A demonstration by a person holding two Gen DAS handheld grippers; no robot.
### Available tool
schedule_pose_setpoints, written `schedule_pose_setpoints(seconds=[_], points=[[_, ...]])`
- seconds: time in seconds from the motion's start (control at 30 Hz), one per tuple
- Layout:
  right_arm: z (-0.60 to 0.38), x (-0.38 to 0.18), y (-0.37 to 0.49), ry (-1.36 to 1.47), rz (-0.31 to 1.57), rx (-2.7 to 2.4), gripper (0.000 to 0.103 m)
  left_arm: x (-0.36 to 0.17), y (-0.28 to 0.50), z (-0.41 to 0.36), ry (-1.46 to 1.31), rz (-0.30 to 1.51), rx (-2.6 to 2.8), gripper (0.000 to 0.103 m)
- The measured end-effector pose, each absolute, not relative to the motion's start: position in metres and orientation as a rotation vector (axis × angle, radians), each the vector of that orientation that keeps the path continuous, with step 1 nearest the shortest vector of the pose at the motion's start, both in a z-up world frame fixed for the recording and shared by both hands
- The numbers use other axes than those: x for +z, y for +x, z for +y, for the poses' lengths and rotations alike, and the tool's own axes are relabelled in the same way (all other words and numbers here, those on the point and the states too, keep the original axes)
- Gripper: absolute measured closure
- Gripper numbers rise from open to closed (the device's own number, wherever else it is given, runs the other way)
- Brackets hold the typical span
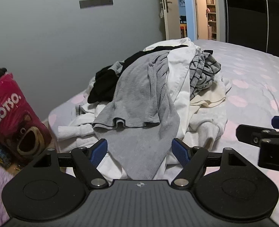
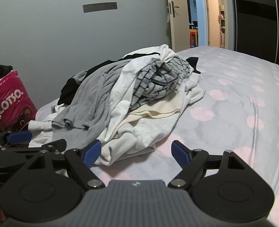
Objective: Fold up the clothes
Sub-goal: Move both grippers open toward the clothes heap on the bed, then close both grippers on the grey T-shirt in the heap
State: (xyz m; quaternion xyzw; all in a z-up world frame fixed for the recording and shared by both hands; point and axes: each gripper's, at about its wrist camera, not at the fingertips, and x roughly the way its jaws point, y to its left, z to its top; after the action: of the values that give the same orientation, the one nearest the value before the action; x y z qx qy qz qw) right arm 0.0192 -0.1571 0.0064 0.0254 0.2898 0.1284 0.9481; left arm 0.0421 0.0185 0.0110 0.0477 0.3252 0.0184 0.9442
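A pile of clothes (image 1: 158, 87) lies on the bed's left side: a grey ribbed top (image 1: 139, 113) draped in front, a white garment (image 1: 179, 71), a grey checked piece (image 1: 203, 73), black items behind. My left gripper (image 1: 139, 151) is open just above the grey top's near hem, holding nothing. In the right wrist view the same pile (image 2: 131, 94) sits ahead and left. My right gripper (image 2: 136, 153) is open over the bedsheet beside a white sweater's cuff (image 2: 128, 140). The left gripper's blue fingers (image 2: 20, 136) show at that view's left edge.
The bed (image 2: 234, 104) has a grey sheet with pink dots, bare on its right side. A pink "LOTSO" bag (image 1: 12, 117) stands left of the bed by the grey wall. An open door (image 2: 194, 24) and dark wardrobe (image 2: 256, 19) lie beyond.
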Motion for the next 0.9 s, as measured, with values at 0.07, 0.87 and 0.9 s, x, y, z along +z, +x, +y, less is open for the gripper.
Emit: schedule_pose_setpoints(seconds=[0.07,0.87,0.9], points=[[-0.159,0.009,0.026,0.066,0.6,0.25,0.026,0.017,0.054,0.024,0.072,0.672,0.022,0.036],[-0.056,-0.023,0.164,0.052,0.679,0.411,0.065,-0.015,0.211,0.099,0.05,0.848,-0.072,0.072],[-0.054,-0.026,0.166,0.054,0.686,0.409,0.068,-0.017,0.213,0.098,0.055,0.851,-0.077,0.074]])
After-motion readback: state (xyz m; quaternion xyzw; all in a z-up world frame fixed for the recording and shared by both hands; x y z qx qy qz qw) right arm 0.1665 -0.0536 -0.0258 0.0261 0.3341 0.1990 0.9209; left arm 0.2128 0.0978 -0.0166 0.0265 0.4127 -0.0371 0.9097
